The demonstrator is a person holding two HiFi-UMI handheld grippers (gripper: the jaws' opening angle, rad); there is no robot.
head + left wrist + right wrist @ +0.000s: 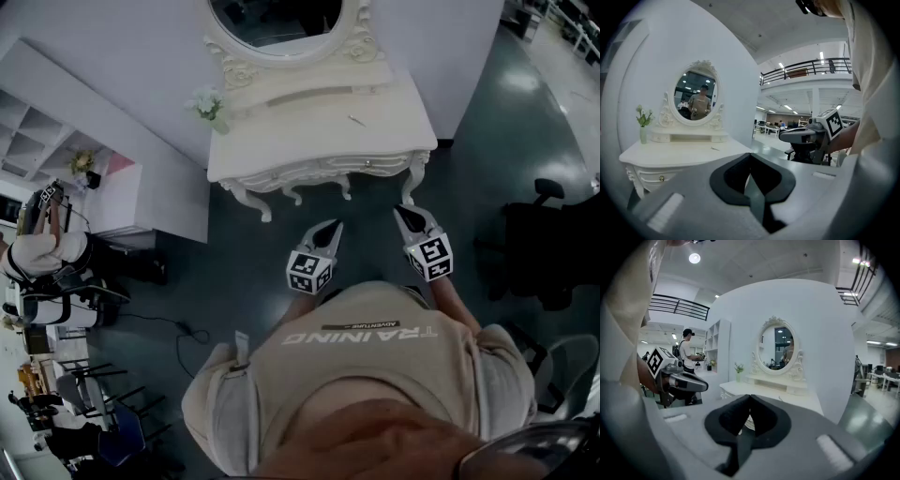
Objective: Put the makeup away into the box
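A white dressing table (pixel 309 141) with an oval mirror (pixel 277 21) stands ahead of me across a strip of dark floor. A small thin item (pixel 356 120) lies on its top, too small to identify; it also shows as a sliver (pixel 714 149) in the left gripper view. No box is in view. My left gripper (pixel 335 226) and right gripper (pixel 400 211) hover side by side in front of my chest, short of the table and pointing at it. Both are shut, tips together, with nothing between them (pixel 750 155) (pixel 750 397).
A small vase of flowers (pixel 211 105) stands on the table's left corner. A white shelf unit (pixel 42 122) and a person with a backpack (pixel 42 258) are at the left. A dark office chair (pixel 544 244) is at the right, and more chairs (pixel 103 412) at the lower left.
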